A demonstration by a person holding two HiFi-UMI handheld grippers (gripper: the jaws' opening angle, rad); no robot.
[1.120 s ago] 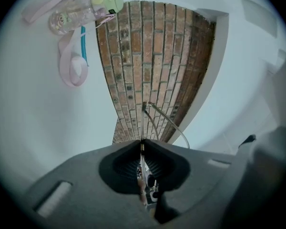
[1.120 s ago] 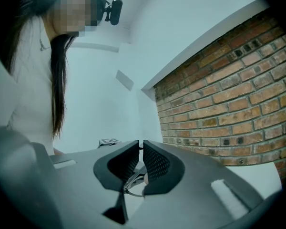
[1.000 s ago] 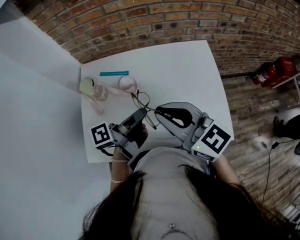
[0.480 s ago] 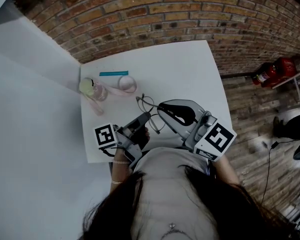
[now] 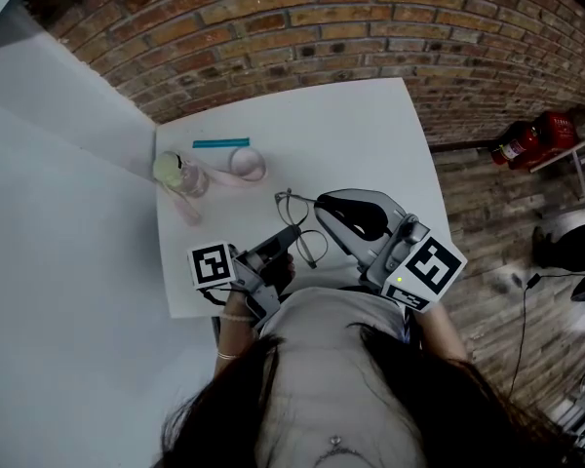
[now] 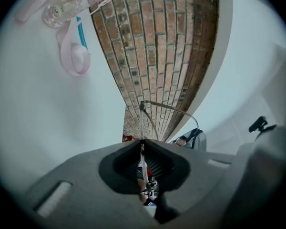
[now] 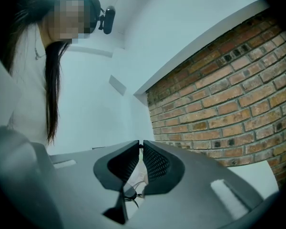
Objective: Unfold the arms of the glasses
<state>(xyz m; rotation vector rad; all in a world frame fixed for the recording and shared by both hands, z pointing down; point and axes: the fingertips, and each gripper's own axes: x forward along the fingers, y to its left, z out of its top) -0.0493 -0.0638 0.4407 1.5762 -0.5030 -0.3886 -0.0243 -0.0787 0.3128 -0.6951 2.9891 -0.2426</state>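
The thin wire glasses (image 5: 298, 224) hang just above the white table (image 5: 370, 135), between my two grippers near its front edge. My left gripper (image 5: 291, 238) comes in from the lower left and is shut on the frame. In the left gripper view the wire (image 6: 142, 128) runs up out of the closed jaws and one arm (image 6: 176, 112) curves off to the right. My right gripper (image 5: 321, 204) reaches in from the right, its jaws pressed together on a thin piece of the glasses at their tip (image 7: 139, 145). More wire (image 7: 132, 194) shows below the jaws.
A clear bottle with a yellow-green lid (image 5: 178, 174) and a pink strap (image 5: 246, 165) lies at the table's far left, beside a teal stick (image 5: 221, 143). A brick wall (image 5: 370, 27) stands behind the table. A red extinguisher (image 5: 526, 141) is on the floor at the right.
Both grippers have carried the glasses to the right and a little toward the person. The frame has turned between them.
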